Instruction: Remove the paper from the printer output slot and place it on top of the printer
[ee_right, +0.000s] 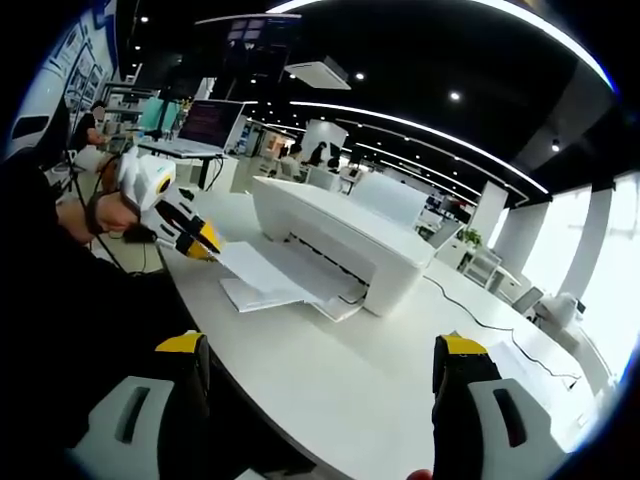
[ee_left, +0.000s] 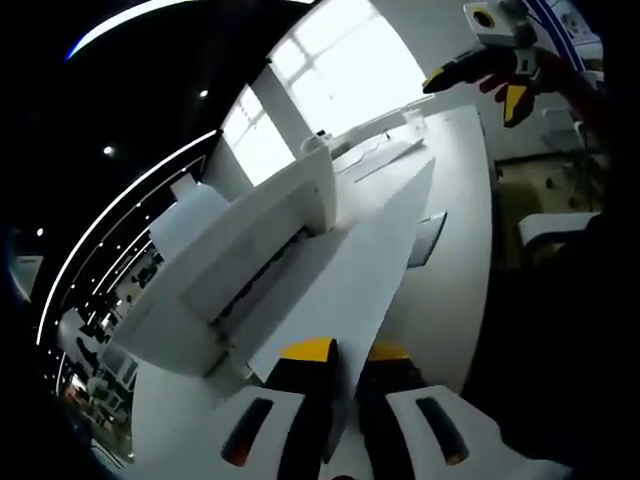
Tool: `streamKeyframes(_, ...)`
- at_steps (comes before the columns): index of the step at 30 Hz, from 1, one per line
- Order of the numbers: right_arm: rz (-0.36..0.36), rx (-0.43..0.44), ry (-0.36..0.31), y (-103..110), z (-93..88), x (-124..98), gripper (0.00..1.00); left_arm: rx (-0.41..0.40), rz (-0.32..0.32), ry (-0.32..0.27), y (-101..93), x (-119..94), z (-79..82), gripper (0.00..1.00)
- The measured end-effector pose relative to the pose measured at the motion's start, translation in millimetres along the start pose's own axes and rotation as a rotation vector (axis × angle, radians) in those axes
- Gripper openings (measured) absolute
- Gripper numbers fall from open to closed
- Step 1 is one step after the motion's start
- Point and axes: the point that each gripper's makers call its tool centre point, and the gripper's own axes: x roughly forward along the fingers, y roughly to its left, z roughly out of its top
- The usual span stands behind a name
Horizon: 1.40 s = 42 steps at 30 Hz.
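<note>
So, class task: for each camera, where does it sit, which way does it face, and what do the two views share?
Left gripper view: rides the left tool, shut on the paper, facing the printer; right tool far off.
Right gripper view: rides the open right tool, back from the table, facing the printer's front; left tool and a hand show.
Shared: printer, paper, table.

The left gripper view sat very close to the printer (ee_left: 240, 260), looking along the paper (ee_left: 350, 270) toward its output slot, rolled steeply. The right gripper view looked from farther back across the white table (ee_right: 330, 390) at the printer's front. Both views shared the printer, paper and table.
</note>
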Motion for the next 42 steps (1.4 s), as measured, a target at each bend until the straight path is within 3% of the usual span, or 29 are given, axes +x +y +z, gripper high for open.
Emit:
streamKeyframes(12,-0.001,0.0,0.001,-0.5,-0.7,-0.7,0.88,0.018,0.001,0.0,-1.0,-0.3,0.5,0.06)
streamKeyframes(42,-0.004,-0.006,0.004,-0.9,-1.5,-0.5,0.87,-0.036,0.008,-0.045,1.0,-4.4,9.0,0.06)
